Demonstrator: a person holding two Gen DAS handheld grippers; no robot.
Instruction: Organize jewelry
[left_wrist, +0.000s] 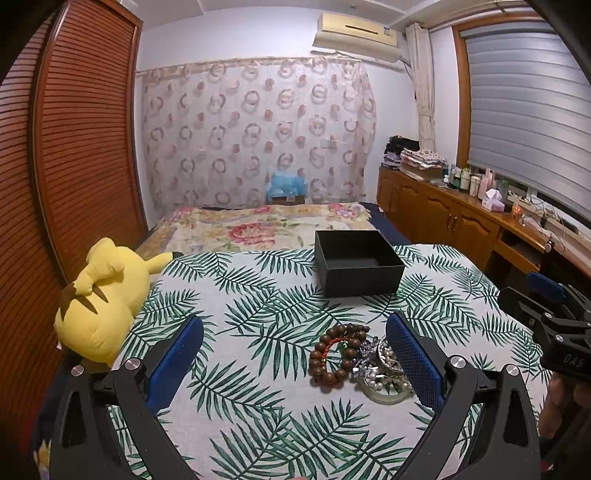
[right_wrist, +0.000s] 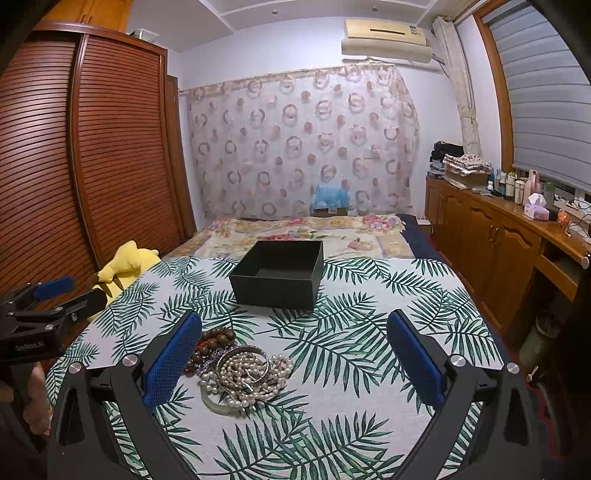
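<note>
A pile of jewelry lies on the palm-leaf cloth (left_wrist: 258, 387): a brown wooden bead bracelet (left_wrist: 334, 352), a pearl strand (right_wrist: 251, 373), a silver bangle (right_wrist: 242, 356) and a pale jade bangle (right_wrist: 218, 402). An open black box (left_wrist: 356, 262) stands empty behind the pile; it also shows in the right wrist view (right_wrist: 279, 275). My left gripper (left_wrist: 295, 350) is open above the cloth, the pile by its right finger. My right gripper (right_wrist: 293, 350) is open, the pile by its left finger. Neither holds anything.
A yellow plush toy (left_wrist: 99, 295) lies at the cloth's left edge. A flowered bed (left_wrist: 258, 225) extends behind the box. A wooden louvred wardrobe (left_wrist: 74, 147) stands left. A wooden cabinet (right_wrist: 491, 236) with bottles and a tissue box runs along the right.
</note>
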